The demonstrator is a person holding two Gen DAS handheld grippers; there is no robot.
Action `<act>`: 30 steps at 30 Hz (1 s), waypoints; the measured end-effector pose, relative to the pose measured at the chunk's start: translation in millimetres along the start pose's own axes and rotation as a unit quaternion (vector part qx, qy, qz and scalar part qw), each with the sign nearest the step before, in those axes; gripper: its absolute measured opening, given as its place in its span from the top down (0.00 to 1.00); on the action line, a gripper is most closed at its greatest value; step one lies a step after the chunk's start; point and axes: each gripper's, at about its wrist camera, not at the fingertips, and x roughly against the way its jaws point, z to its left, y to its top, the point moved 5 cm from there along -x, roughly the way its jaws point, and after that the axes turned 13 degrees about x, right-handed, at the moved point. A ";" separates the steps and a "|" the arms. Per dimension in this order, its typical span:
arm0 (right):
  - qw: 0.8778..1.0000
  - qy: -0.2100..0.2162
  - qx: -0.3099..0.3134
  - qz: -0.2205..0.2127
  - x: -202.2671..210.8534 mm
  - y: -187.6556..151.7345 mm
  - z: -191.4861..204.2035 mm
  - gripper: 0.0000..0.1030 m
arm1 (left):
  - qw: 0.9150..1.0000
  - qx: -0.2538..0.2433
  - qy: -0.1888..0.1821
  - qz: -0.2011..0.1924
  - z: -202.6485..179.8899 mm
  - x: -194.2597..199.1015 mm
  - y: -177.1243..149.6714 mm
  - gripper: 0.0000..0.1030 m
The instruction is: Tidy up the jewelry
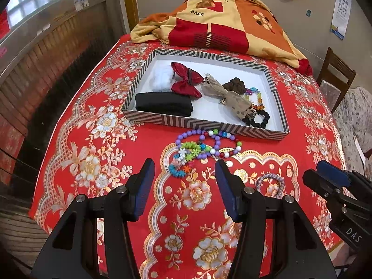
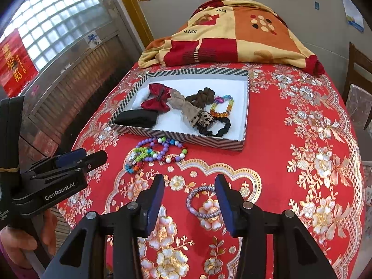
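The right gripper [image 2: 188,187] fills the bottom of its own view with its jaws standing moderately wide and nothing between the pads; the lilac beaded bracelet [image 2: 202,201] lies flat on the red floral tablecloth [image 2: 302,162] just ahead of them at lower centre, its right side tucked behind the right-hand finger. The likely slip here, as I judge it, is a closing pinch that meets only one edge of that low ring: the pads could skate over the beads and flick it aside, or press into the cloth and drag a fold up with it. The left gripper [image 1: 184,171] sits at the bottom of its view, jaws wide and empty, and the tangle of coloured bead bracelets [image 1: 204,150] lies just beyond its tips, at centre frame. These loops overlap, so a grab at one strand would probably lift several, or let one drop short of the box. In that view the lilac bracelet shows at lower right, between the left gripper's right finger and the other gripper. The two tools are near each other, so reaching together risks a knock. Further up, touching the tangle's far side, stands the striped-edged box [image 1: 202,123], already holding a red bow [image 1: 187,79], a black folded piece [image 1: 164,104], a beige bow, scrunchies and a multicoloured bead bracelet. A patterned blanket [image 1: 220,21] lies heaped at the top.
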 end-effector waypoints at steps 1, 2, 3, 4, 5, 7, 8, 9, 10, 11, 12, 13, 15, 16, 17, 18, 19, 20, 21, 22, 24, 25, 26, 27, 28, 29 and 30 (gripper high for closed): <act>1.000 0.001 0.000 0.001 0.2 -1.3 0.3 0.54 | 1.000 -0.001 0.000 0.000 0.0 0.7 -1.3 0.48; 1.000 0.001 0.000 0.002 0.5 -2.6 0.7 0.53 | 1.000 -0.001 0.001 0.000 0.0 1.5 -2.6 0.48; 1.000 0.002 0.001 0.002 0.8 -4.0 1.5 0.52 | 1.000 0.000 0.001 -0.001 0.5 1.9 -3.1 0.48; 1.000 0.002 0.002 0.002 1.1 -4.9 2.1 0.52 | 1.000 0.001 0.002 -0.001 0.8 2.2 -3.9 0.48; 1.000 0.002 0.002 0.002 1.4 -5.4 2.6 0.52 | 1.000 0.001 0.003 -0.001 1.0 2.4 -4.4 0.48; 1.000 0.004 0.003 0.002 1.7 -6.3 3.5 0.52 | 1.000 0.001 0.004 -0.001 1.2 2.8 -5.6 0.48; 1.000 0.005 0.003 0.003 1.6 -6.3 3.6 0.52 | 1.000 0.002 0.004 -0.001 1.3 3.0 -6.1 0.48; 1.000 0.006 0.003 0.003 1.2 -6.2 3.9 0.52 | 1.000 0.001 0.004 -0.002 1.5 2.8 -6.1 0.48; 1.000 0.007 0.004 0.004 0.9 -6.4 4.3 0.52 | 1.000 0.001 0.004 -0.001 1.5 2.7 -6.2 0.48; 1.000 0.007 0.004 0.004 0.7 -6.7 4.8 0.51 | 1.000 0.001 0.004 -0.001 1.5 2.6 -6.4 0.48; 1.000 0.007 0.005 0.005 0.0 -6.7 5.6 0.51 | 1.000 0.001 0.005 0.000 1.8 2.3 -7.0 0.48; 1.000 0.008 0.006 0.006 -0.8 -6.9 5.8 0.51 | 1.000 0.001 0.005 0.000 1.9 2.3 -7.3 0.48; 1.000 0.009 0.006 0.008 -2.3 -6.9 5.9 0.51 | 1.000 0.000 0.006 0.001 3.1 1.6 -8.8 0.48; 1.000 0.009 0.006 0.009 -3.1 -6.9 5.8 0.51 | 1.000 0.000 0.006 0.002 3.5 1.1 -9.1 0.48; 1.000 0.009 0.006 0.010 -4.1 -7.0 5.6 0.51 | 1.000 0.000 0.007 0.002 3.5 0.5 -9.3 0.48; 1.000 0.010 0.005 0.010 -4.7 -7.2 5.3 0.51 | 1.000 0.000 0.007 0.003 3.7 -0.3 -9.2 0.48; 1.000 0.010 0.005 0.011 -5.5 -7.3 5.0 0.51 | 1.000 0.001 0.007 0.004 3.9 -1.1 -9.0 0.48; 1.000 0.010 0.005 0.012 -5.9 -7.6 4.8 0.51 | 1.000 0.001 0.008 0.005 3.6 -1.9 -8.6 0.48; 1.000 0.010 0.005 0.013 -6.7 -7.7 4.7 0.51 | 1.000 0.001 0.008 0.005 3.5 -2.8 -8.2 0.48; 1.000 0.010 0.004 0.014 -7.6 -7.8 4.5 0.51 | 1.000 0.001 0.009 0.006 3.4 -3.7 -8.0 0.48; 1.000 0.011 0.003 0.016 -9.3 -8.0 4.3 0.51 | 1.000 0.000 0.010 0.009 3.6 -6.1 -8.1 0.48; 1.000 0.012 0.003 0.017 -10.2 -8.2 4.1 0.51 | 1.000 0.001 0.010 0.010 3.1 -6.9 -7.8 0.48; 1.000 0.012 0.003 0.018 -11.3 -8.5 4.1 0.51 | 1.000 0.001 0.011 0.011 3.4 -7.9 -7.9 0.48; 1.000 0.012 0.004 0.019 -12.3 -9.0 4.1 0.51 | 1.000 0.001 0.011 0.013 3.7 -8.9 -8.0 0.48; 1.000 0.013 0.004 0.021 -13.5 -9.1 4.0 0.51 | 1.000 0.000 0.012 0.014 3.4 -9.5 -8.3 0.48; 1.000 0.014 0.003 0.022 -14.4 -9.3 3.8 0.51 | 1.000 0.000 0.012 0.015 3.5 -10.7 -8.2 0.48; 1.000 0.014 0.003 0.022 -14.7 -9.7 3.8 0.51 | 1.000 0.000 0.013 0.015 3.6 -11.3 -8.3 0.48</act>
